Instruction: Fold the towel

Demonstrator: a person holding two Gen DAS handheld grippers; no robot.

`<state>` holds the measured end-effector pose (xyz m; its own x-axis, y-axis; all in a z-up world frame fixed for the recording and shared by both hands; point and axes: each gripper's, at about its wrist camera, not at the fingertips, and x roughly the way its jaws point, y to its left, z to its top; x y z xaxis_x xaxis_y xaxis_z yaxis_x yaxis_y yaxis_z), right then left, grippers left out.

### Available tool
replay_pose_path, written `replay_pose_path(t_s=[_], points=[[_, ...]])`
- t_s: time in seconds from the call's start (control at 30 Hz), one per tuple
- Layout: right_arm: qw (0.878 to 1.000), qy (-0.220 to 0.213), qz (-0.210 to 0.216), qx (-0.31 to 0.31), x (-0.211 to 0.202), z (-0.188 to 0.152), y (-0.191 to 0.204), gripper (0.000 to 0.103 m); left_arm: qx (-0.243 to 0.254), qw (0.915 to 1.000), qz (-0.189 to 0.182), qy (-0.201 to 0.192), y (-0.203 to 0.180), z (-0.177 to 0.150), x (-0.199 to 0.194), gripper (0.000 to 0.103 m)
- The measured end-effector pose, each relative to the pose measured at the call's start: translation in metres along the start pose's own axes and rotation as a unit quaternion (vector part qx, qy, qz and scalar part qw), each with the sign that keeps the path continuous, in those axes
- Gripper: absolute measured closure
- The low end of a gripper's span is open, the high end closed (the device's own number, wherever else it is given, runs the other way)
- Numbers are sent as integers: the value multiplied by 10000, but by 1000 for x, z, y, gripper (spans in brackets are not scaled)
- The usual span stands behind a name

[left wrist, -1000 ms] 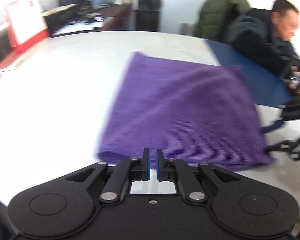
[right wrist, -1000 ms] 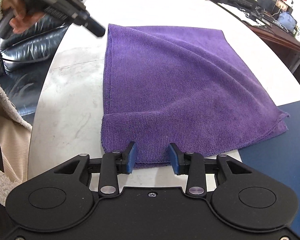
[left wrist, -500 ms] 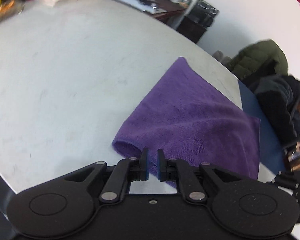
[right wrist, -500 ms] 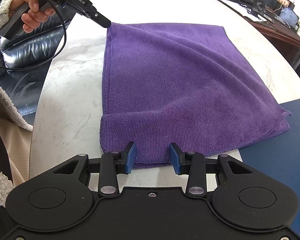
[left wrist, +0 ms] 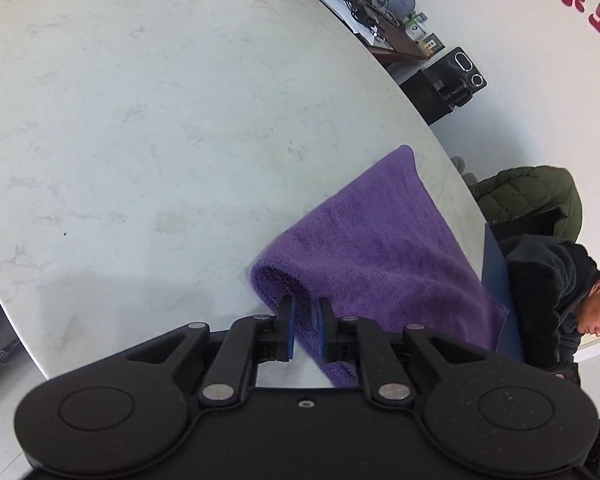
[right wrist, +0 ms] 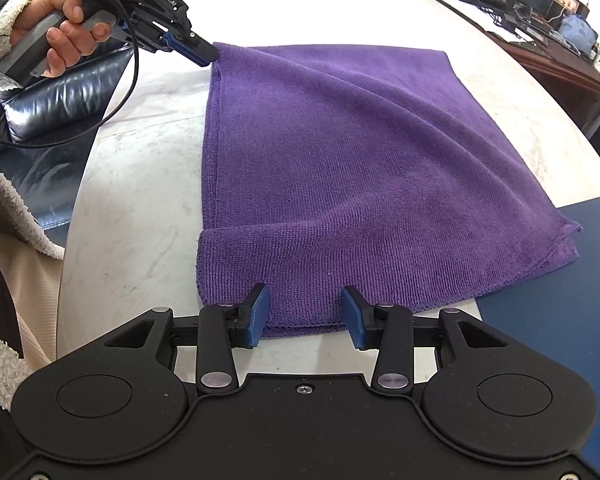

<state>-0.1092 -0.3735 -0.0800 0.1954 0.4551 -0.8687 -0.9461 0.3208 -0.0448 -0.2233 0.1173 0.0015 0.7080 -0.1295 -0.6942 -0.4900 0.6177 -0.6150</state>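
A purple towel [right wrist: 340,160], folded double, lies flat on the white marble table [right wrist: 140,160]. Its near left corner is turned over in a small flap. My right gripper [right wrist: 304,292] hovers over the towel's near edge; its jaws are opening, the blue pads stand apart on either side of the hem and do not press it. A hand [right wrist: 60,28] brings my left gripper [right wrist: 206,56] to the far left corner. In the left wrist view the left gripper [left wrist: 305,300] is rolled over and its jaws are opening, with the curled corner of the towel [left wrist: 380,248] lying loose between the pads.
A dark blue mat [right wrist: 560,300] lies under the towel's right corner. A shiny black padded jacket [right wrist: 60,100] sits off the table's left edge. A seated person [left wrist: 560,280] is beyond the towel in the left wrist view. Desks with monitors [right wrist: 540,0] stand behind the table.
My left gripper came down to the towel's far left corner, rolled over, and its jaws parted around the cloth. My right gripper stayed put and its pads spread slightly.
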Motion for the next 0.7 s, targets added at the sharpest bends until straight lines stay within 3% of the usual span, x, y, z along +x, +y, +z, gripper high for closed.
replay_pose_path(t_s=[0.7], points=[[10000,17,-36,-24,0,0,1,61,-480,9982,-332,-126,14,-2,6,90]])
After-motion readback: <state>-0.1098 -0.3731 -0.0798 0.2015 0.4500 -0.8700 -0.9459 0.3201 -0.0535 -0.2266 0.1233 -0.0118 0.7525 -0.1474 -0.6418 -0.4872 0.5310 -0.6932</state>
